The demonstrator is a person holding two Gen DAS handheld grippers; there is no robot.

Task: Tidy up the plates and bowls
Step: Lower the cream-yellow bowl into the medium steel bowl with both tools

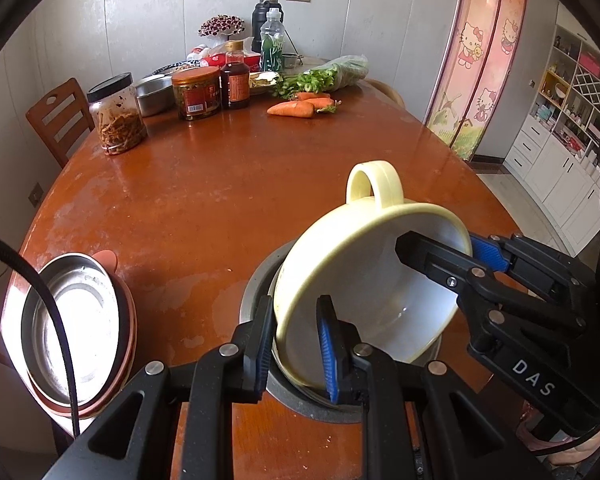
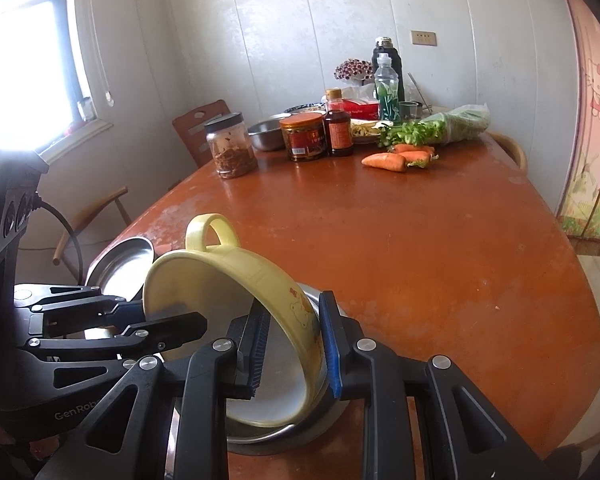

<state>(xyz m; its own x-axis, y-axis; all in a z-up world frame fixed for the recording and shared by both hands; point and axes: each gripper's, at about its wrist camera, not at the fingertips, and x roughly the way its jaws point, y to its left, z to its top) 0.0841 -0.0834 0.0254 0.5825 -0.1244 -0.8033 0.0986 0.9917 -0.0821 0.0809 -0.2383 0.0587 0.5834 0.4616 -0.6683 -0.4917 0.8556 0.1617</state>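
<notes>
Metal bowl [image 1: 256, 296] mostly behind yellow bowl [image 1: 364, 280]

You've got grey panelled walls [image 2: 300, 20], a blown-out bright window [image 2: 24, 76], a Hello Kitty sliding door [image 1: 480, 60] and wooden chairs [image 1: 60, 120] round the table [image 1: 220, 184].

Bright daylight from blown-out window [image 2: 28, 80]; glare on table [image 1: 204, 184]; fisheye-warped, dark corners.

Yellow handled bowl [image 1: 364, 280] tilts in a steel bowl [image 1: 260, 292] at the tabletop's near edge; steel plate on pink plate [image 1: 76, 332] near its left edge.
</notes>
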